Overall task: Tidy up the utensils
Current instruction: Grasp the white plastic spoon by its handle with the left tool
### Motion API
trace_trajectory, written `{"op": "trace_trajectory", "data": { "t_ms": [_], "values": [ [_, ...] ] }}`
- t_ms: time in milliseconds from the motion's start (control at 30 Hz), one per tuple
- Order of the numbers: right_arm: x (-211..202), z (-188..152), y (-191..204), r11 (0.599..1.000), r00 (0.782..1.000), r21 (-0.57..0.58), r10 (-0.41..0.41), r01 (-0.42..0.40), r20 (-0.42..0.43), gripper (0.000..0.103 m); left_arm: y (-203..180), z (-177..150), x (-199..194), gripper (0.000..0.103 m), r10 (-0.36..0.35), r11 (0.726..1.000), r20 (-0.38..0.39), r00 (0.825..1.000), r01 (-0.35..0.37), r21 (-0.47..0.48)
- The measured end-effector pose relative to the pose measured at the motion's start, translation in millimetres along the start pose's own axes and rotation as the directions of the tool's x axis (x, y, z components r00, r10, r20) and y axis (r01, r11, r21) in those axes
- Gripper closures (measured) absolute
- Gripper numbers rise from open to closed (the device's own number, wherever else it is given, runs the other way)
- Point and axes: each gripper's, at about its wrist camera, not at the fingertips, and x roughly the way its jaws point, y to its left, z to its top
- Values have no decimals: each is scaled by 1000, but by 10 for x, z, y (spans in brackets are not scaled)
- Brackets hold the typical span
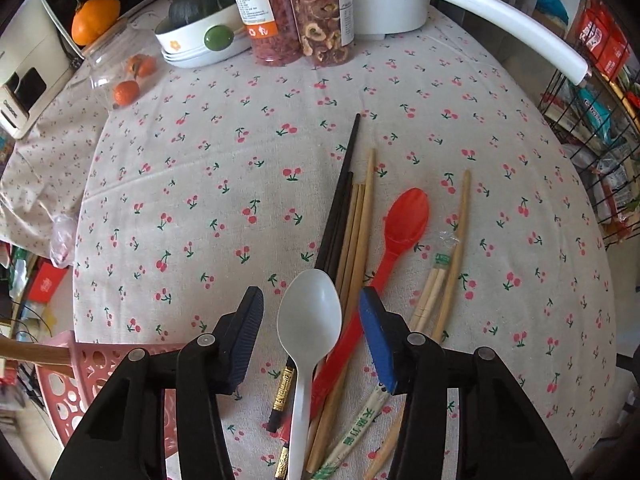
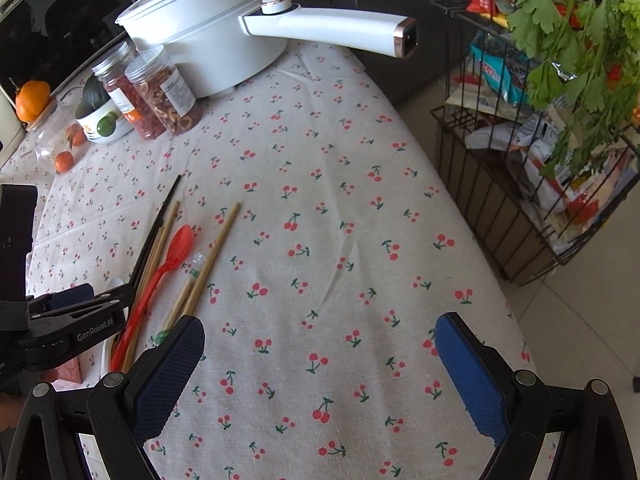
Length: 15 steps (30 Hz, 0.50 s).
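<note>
The white spoon [image 1: 310,316] is straddled, untouched, by the left gripper [image 1: 310,332]; the right gripper [image 2: 320,376] is held released.

White pot [image 2: 200,36], two jars [image 1: 296,20], wire rack [image 2: 520,208] beside cherry tablecloth [image 1: 240,184].

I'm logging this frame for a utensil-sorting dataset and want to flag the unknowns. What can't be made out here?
- White spoon: handle end cut off by the left wrist view's bottom edge.
- Left gripper: pads straddle the spoon bowl; contact not shown.
- Paper-sleeved chopsticks: partly behind the blue pad.
- Pink basket: contents hidden by the gripper body.
- Jar labels: too small to read.
</note>
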Motion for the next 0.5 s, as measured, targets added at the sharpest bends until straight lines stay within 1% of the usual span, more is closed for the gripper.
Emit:
{"op": "trace_trajectory", "data": {
  "t_ms": [133, 200, 267, 300, 400, 500],
  "values": [
    [-3, 1, 1, 1000, 1000, 0, 2, -2, 1, 7, 34, 35, 94, 55, 9, 1000, -22, 1000, -9, -22],
    [1, -2, 7, 1000, 1000, -2, 2, -2, -1, 7, 73, 45, 138, 59, 1, 999, -31, 1000, -2, -43],
    [7, -2, 8, 1000, 1000, -2, 2, -2, -4, 7, 91, 48, 180, 68, -9, 999, -40, 999, 7, -52],
    [10, -6, 15, 1000, 1000, -2, 1, -1, -5, 7, 98, 44, 194, 68, -19, 998, -45, 999, 16, -57],
    [27, -10, 18, 1000, 1000, 2, 1, -1, -10, 7, 116, 32, 174, 69, -39, 998, -29, 999, 37, -60],
    [46, -8, 22, 1000, 1000, 8, -1, 1, -16, 7, 87, -32, 34, 70, -59, 998, 25, 998, 60, -34]
  ]
}}
